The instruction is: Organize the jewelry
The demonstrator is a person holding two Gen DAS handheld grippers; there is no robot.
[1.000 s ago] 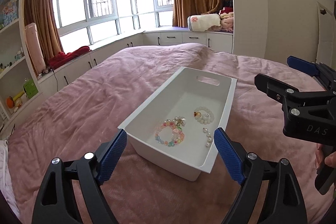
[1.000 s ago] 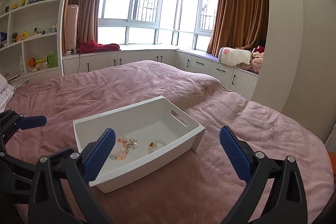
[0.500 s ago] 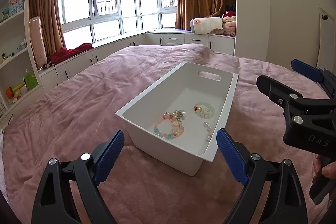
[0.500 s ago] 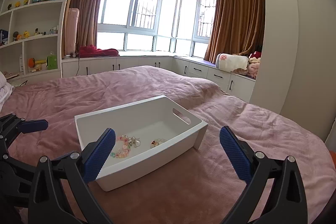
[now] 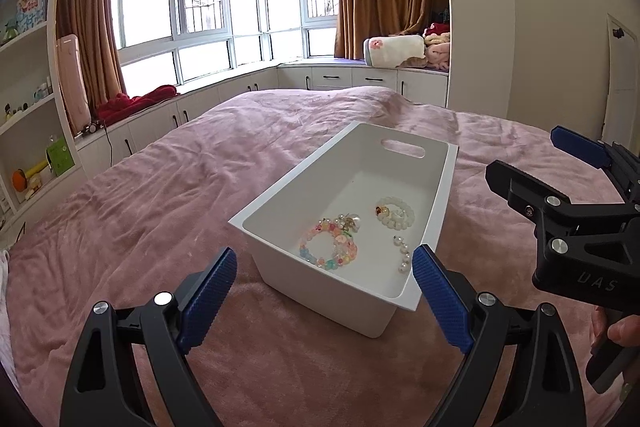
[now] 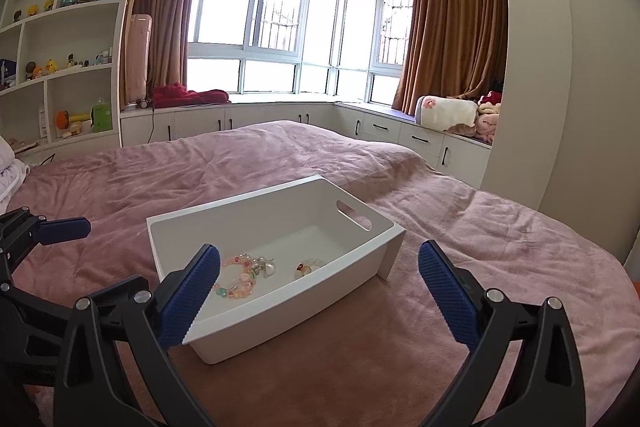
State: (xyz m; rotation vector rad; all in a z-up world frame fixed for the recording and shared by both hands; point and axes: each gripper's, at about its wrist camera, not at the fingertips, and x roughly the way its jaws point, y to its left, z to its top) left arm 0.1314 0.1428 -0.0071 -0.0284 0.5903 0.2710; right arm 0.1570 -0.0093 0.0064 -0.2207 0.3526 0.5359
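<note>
A white plastic bin (image 5: 280, 195) (image 6: 280, 315) sits on the pink bed. Inside lie a pastel bead bracelet (image 5: 329, 250) (image 6: 236, 277), a white bead bracelet (image 5: 395, 211) (image 6: 307, 267) and a short pearl strand (image 5: 403, 254). My left gripper (image 5: 324, 301) is open and empty, just short of the bin's near wall. My right gripper (image 6: 318, 301) is open and empty, near the bin's long side; it also shows at the right of the left wrist view (image 5: 568, 195).
The pink bedspread (image 6: 460, 227) stretches all around the bin. White shelves with toys (image 6: 60, 67) stand at the left. Window-seat cabinets (image 5: 340, 79) with folded blankets (image 6: 448, 115) run along the back, and a wall (image 6: 532, 67) stands at the right.
Both grippers have drawn back and risen slightly from the bin, which sits lower and farther in both views. The jewelry has not moved.
</note>
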